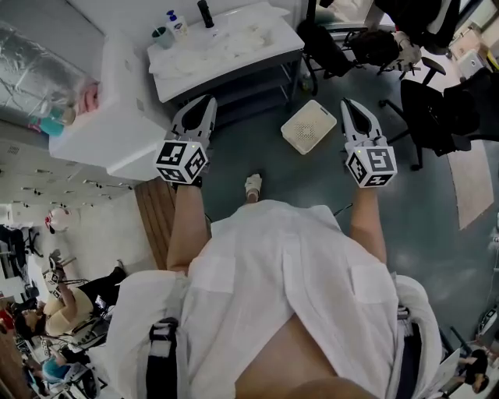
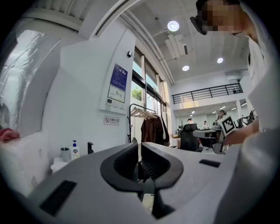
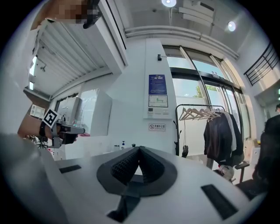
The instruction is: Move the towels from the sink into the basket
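Note:
White towels (image 1: 243, 35) lie crumpled in the basin of the white sink unit (image 1: 277, 43) at the top of the head view. A white perforated basket (image 1: 309, 126) stands on the grey floor to the right of the sink. My left gripper (image 1: 205, 104) is held in the air in front of the sink, shut and empty. My right gripper (image 1: 348, 105) hovers just right of the basket, also shut with nothing in it. In the left gripper view the jaws meet at the tips (image 2: 139, 146). The right gripper view shows closed jaws too (image 3: 139, 149).
A soap bottle (image 1: 178, 23), a cup (image 1: 163, 37) and a black faucet (image 1: 205, 13) stand on the sink top. A white cabinet (image 1: 109, 117) is to the left. Black office chairs (image 1: 433, 109) and bags (image 1: 374, 43) crowd the right. A coat rack (image 3: 205, 127) stands by the wall.

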The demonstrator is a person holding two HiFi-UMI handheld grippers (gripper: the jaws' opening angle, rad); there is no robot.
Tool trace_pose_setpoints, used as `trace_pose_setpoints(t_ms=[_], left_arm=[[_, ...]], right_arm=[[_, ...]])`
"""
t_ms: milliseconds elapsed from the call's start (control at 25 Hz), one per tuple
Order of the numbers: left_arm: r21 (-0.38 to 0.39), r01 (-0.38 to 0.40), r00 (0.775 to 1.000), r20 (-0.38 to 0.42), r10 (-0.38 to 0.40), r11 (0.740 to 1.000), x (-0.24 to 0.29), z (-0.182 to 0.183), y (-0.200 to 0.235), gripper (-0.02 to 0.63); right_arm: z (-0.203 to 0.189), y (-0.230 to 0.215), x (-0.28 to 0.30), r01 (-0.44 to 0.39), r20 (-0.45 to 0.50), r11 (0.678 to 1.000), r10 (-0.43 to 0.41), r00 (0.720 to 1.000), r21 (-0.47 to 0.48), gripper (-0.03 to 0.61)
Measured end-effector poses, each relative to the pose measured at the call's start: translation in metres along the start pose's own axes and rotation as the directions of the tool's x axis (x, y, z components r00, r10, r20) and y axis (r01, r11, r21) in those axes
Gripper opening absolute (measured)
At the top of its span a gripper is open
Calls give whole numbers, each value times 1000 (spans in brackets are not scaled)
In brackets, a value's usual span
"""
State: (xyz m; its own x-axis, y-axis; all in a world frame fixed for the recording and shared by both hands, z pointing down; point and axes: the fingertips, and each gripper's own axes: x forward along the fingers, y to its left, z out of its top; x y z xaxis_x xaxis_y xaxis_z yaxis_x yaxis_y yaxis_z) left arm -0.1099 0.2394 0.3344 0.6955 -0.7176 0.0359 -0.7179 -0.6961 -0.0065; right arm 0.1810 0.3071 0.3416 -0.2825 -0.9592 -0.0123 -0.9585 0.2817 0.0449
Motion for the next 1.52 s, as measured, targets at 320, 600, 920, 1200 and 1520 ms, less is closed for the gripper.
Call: trace_pose_setpoints(t_ms=[320,600,920,1200,1520], left_arm=[[-2,0,1000,-9,0,1000,3,-6,-1,28],[-5,-3,1000,-18,3,1000,2,-11,3,28],[-25,-9,1000,-16,9,1000,10,-16,30,28],[-32,-12,1000,-22,12,999,31,-18,70,28],[-45,-36,999,-35,34,998,60,-27,136,28]], right_arm=[[-1,3,2,-26,20,999,26,999,26,28],[-7,4,7,-22,4,1000,21,1000,12,28],[-11,9,31,-14,-13,1000,14,1000,10,28],[-15,6,77,-13,-32,1000,13,999,10,28],[-24,12,154,-43,-66,999,42,997,-10,28]])
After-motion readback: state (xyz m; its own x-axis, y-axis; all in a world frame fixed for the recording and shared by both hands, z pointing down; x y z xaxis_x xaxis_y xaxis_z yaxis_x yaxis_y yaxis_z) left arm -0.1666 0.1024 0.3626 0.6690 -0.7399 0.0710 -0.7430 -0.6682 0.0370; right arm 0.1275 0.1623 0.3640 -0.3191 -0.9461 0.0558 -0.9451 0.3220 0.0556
